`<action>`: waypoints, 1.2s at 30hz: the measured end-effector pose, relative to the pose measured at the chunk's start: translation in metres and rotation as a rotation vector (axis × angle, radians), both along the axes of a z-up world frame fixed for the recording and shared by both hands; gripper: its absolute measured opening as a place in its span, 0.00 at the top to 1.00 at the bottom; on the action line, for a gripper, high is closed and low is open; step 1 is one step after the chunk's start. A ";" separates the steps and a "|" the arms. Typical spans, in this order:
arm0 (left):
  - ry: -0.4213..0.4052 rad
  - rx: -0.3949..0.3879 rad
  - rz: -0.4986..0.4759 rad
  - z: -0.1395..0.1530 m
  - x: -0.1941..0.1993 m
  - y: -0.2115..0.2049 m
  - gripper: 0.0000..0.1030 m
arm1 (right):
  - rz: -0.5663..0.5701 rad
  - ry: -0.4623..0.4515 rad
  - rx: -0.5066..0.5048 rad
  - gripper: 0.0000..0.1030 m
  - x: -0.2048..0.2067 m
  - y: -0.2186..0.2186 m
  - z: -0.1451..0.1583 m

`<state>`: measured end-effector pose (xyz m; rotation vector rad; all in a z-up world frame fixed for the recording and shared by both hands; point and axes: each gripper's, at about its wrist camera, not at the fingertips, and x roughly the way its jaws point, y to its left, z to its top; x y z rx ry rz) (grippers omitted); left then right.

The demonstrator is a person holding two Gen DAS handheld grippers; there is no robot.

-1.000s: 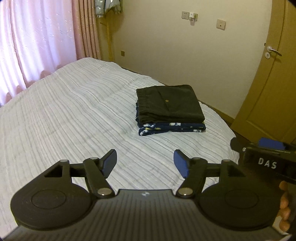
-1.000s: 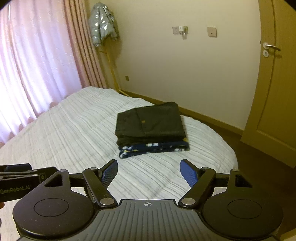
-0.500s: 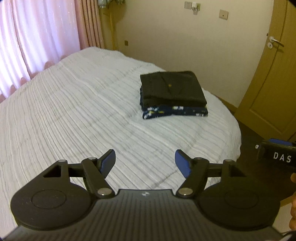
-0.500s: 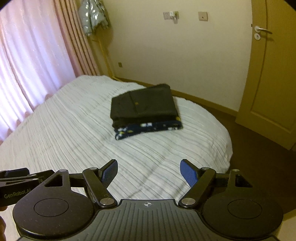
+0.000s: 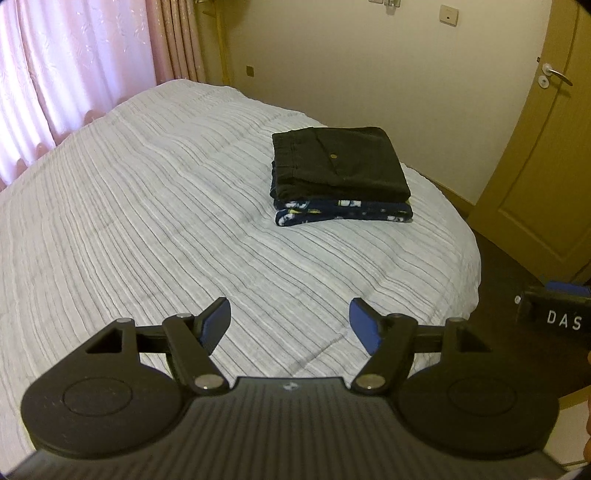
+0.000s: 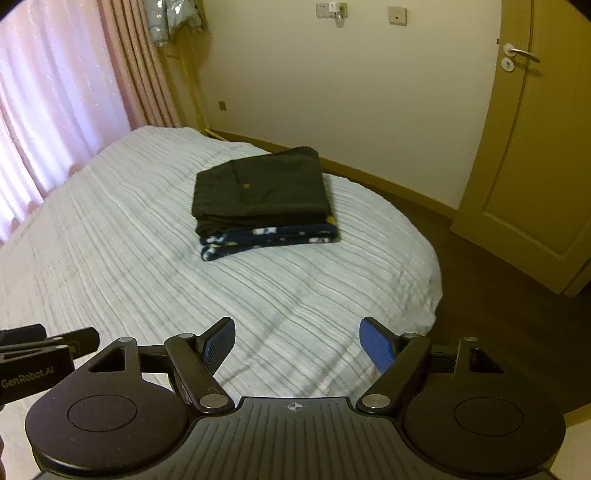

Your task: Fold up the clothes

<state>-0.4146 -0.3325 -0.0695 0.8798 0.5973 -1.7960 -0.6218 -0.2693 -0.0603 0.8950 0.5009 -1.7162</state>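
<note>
Squared dark garment (image 5: 341,162) atop fleecy navy one (image 5: 343,216), ribbed bedspread (image 5: 147,221).

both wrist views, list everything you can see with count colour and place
dark folded garment: 1, black-olive, top of the stack on the bed
patterned folded garment: 1, navy with white print, under the dark one
bed: 1, white striped cover, fills the foreground
curtains: pink, left by the window
door: 1, tan, right, shut
wall plates: 2, high on the cream wall
hanging jacket: 1, silvery, beside the curtains
left gripper: open, empty
right gripper: open, empty
</note>
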 end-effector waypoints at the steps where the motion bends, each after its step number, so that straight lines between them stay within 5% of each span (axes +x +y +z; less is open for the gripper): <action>1: -0.001 -0.001 0.000 0.000 -0.002 -0.001 0.34 | -0.002 0.003 0.005 0.25 -0.002 -0.002 0.000; 15: 0.007 -0.062 -0.025 0.001 -0.021 -0.023 0.34 | -0.003 0.076 0.062 0.25 -0.011 -0.032 -0.008; 36: -0.022 0.047 -0.019 -0.021 -0.042 -0.082 0.35 | 0.055 0.026 0.161 0.25 -0.029 -0.094 -0.033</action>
